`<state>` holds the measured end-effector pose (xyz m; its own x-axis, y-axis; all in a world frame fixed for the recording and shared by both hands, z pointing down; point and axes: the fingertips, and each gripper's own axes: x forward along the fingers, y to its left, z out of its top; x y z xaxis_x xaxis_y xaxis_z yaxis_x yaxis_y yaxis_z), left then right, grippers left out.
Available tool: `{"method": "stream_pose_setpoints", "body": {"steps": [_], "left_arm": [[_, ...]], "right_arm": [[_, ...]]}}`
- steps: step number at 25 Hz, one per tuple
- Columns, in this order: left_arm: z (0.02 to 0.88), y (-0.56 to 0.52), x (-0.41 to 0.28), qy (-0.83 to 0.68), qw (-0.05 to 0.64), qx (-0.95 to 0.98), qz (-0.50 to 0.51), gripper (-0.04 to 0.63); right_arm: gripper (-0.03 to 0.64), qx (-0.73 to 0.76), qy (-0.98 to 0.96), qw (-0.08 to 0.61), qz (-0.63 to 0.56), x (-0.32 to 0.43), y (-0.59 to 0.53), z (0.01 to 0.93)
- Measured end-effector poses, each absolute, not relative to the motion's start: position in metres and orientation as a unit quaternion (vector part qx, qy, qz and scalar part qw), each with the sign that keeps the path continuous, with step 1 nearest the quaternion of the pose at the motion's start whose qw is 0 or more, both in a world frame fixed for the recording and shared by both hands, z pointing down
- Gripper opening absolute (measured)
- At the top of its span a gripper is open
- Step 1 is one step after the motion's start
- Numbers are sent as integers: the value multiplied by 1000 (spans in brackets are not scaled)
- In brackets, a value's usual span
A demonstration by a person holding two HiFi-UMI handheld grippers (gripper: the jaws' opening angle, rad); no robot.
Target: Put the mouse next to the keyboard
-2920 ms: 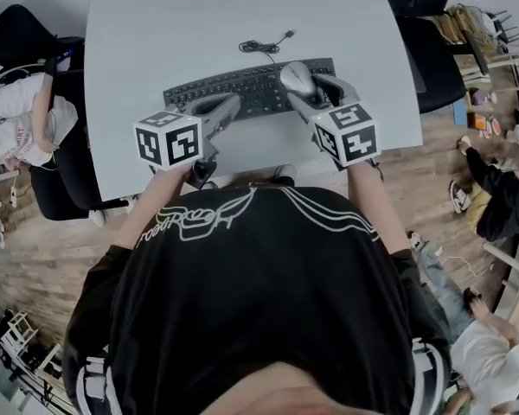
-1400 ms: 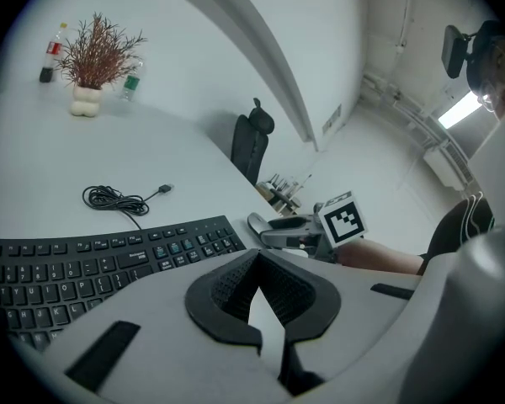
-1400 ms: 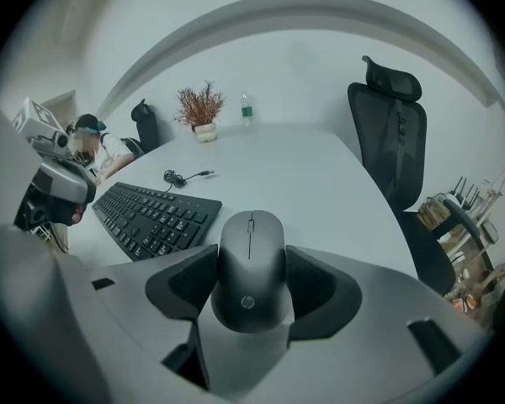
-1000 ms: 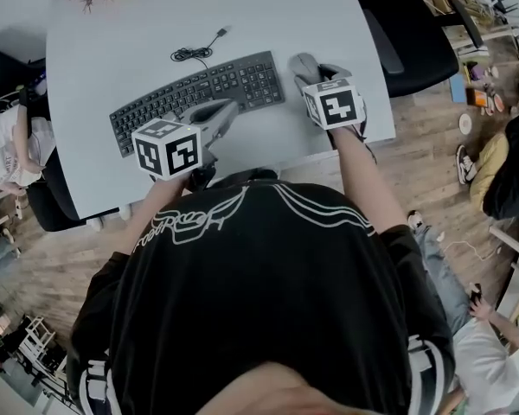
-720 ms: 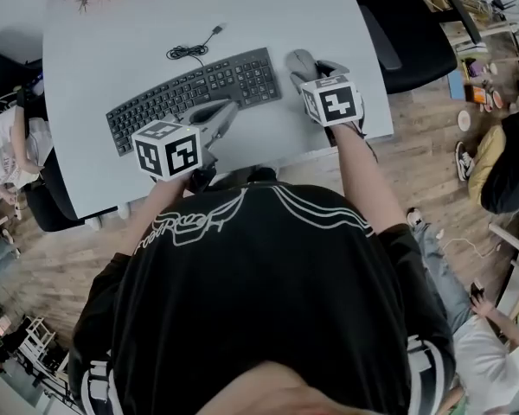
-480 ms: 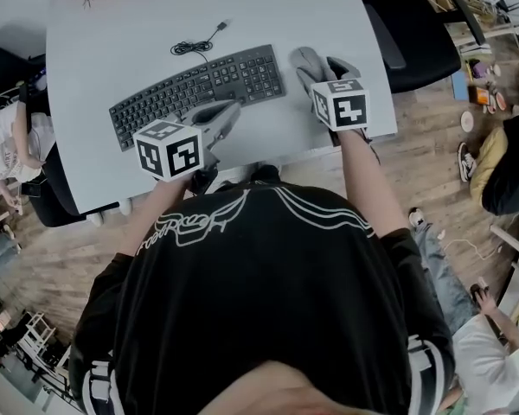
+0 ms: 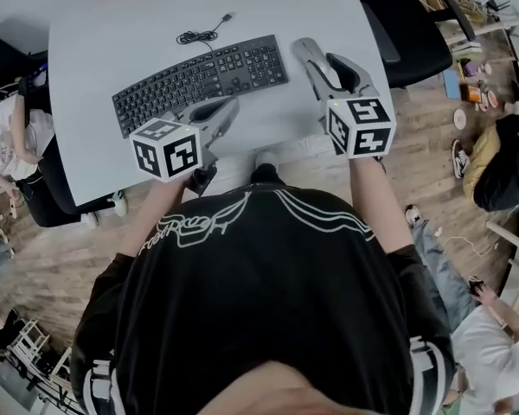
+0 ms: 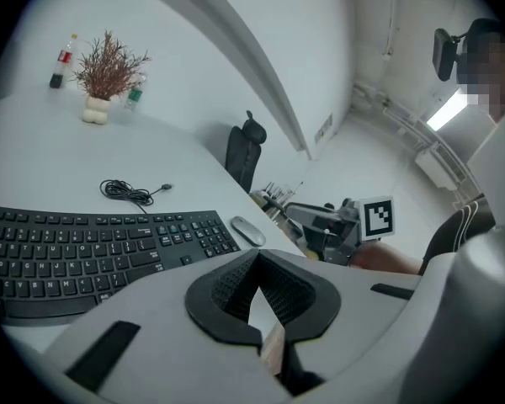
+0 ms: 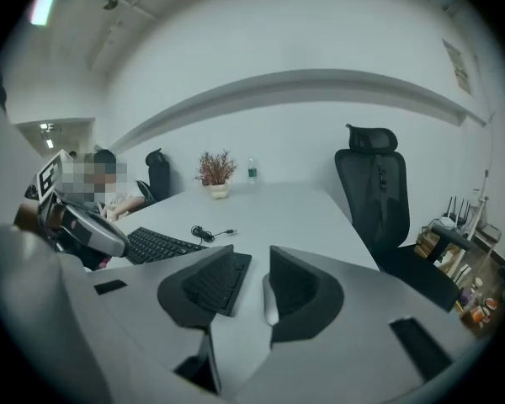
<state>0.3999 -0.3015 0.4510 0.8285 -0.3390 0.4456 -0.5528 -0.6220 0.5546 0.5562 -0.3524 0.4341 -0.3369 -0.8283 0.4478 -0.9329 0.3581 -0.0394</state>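
While the mouse (image 8: 248,231) is laid on the surface (image 7: 156,11) just beside the right end of the keyboard (image 7: 199,80), toward the surface's right edge, nothing is clamped on it. Above it the right claw (image 9: 251,252) is held with jaws apart, having just been closing, and nothing is pressed between its pads. The left claw (image 8: 254,257) is held closed and empty in front of the keyboard, near the front edge.

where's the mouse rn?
Head view: the mouse lies on the white table, just right of the keyboard at its number-pad end, toward the table's right edge.
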Motion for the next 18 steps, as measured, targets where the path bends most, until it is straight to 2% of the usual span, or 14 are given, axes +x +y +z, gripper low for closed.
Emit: {"method": "stream_pose_setpoints", "body": {"steps": [2, 6, 11, 18], "left_arm": [[443, -291, 393, -248, 348, 892, 146, 6], [433, -262, 377, -241, 339, 898, 146, 6], [414, -218, 359, -220, 317, 911, 146, 6], [396, -158, 323, -210, 292, 922, 139, 6]], "right_arm": [[64, 559, -800, 174, 128, 547, -339, 420], [13, 545, -815, 163, 115, 518, -298, 401], [8, 476, -858, 124, 147, 464, -234, 384], [8, 438, -876, 145, 142, 405, -152, 384]]}}
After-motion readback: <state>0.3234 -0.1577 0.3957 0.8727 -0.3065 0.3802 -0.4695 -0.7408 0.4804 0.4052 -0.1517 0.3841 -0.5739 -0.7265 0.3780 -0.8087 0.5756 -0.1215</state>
